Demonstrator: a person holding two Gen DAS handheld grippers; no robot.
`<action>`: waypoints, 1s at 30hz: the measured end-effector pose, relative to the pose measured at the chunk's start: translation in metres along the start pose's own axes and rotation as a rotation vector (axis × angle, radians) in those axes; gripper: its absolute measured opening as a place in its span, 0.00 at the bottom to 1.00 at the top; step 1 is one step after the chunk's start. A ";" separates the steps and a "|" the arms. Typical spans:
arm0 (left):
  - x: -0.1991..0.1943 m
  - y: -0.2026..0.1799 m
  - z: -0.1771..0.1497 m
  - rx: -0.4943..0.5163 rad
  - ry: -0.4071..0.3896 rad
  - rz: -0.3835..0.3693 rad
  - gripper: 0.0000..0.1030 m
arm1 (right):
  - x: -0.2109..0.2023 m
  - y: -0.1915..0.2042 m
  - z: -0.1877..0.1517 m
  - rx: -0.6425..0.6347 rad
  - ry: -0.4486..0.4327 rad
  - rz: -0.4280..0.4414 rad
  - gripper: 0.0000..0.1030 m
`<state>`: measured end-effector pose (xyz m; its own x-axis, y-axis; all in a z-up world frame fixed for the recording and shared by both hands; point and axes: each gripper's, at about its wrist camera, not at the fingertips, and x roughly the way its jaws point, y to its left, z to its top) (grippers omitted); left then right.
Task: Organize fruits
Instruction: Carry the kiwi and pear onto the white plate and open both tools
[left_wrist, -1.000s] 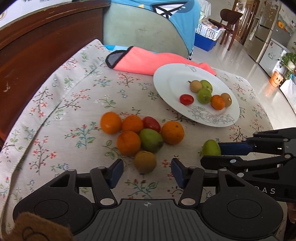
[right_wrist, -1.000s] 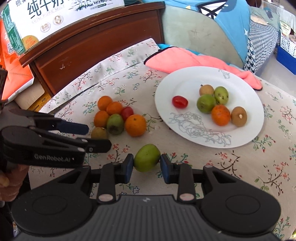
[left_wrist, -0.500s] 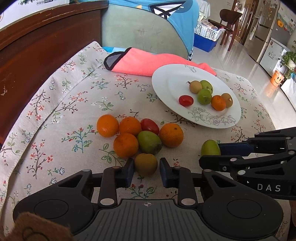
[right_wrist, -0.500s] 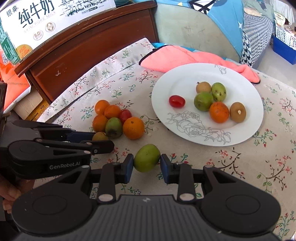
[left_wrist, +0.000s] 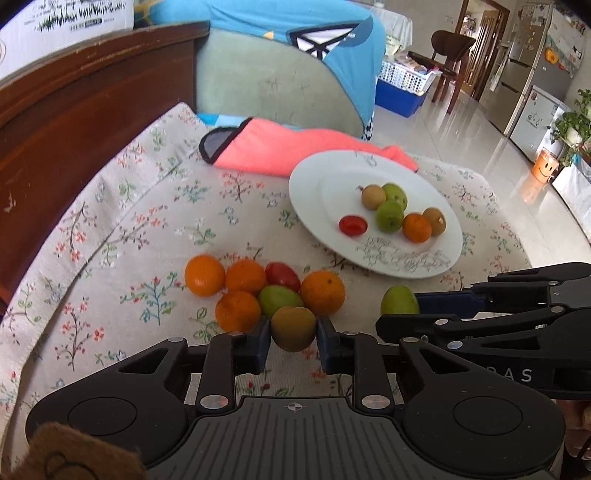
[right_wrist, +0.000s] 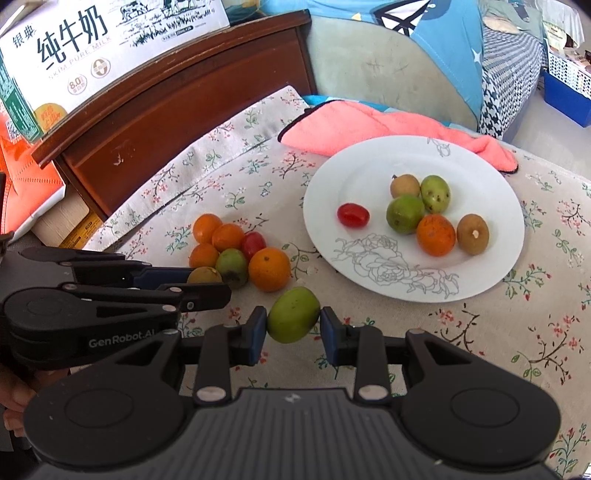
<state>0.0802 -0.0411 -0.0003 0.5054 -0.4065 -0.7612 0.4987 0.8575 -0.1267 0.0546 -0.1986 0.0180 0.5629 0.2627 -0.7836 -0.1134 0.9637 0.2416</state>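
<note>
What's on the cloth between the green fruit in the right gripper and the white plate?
Nothing: in the right wrist view, only bare floral tablecloth lies between the green fruit and the white plate.

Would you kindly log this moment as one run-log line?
left gripper: shut on brown fruit | right gripper: shut on green fruit | plate: six fruits

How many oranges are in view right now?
5. One on the plate at; four on the tablecloth in the loose pile. The left gripper may hide more.
</note>
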 end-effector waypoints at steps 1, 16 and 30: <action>-0.002 -0.001 0.002 0.002 -0.009 -0.002 0.23 | -0.002 -0.001 0.001 0.003 -0.008 0.000 0.31; -0.012 -0.021 0.052 -0.003 -0.140 -0.042 0.23 | -0.032 -0.030 0.031 0.063 -0.137 -0.050 0.31; 0.026 -0.036 0.087 -0.026 -0.129 -0.067 0.23 | -0.035 -0.080 0.054 0.184 -0.198 -0.104 0.31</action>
<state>0.1367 -0.1095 0.0401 0.5583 -0.4990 -0.6628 0.5168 0.8341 -0.1926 0.0882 -0.2872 0.0577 0.7148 0.1316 -0.6868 0.0935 0.9553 0.2803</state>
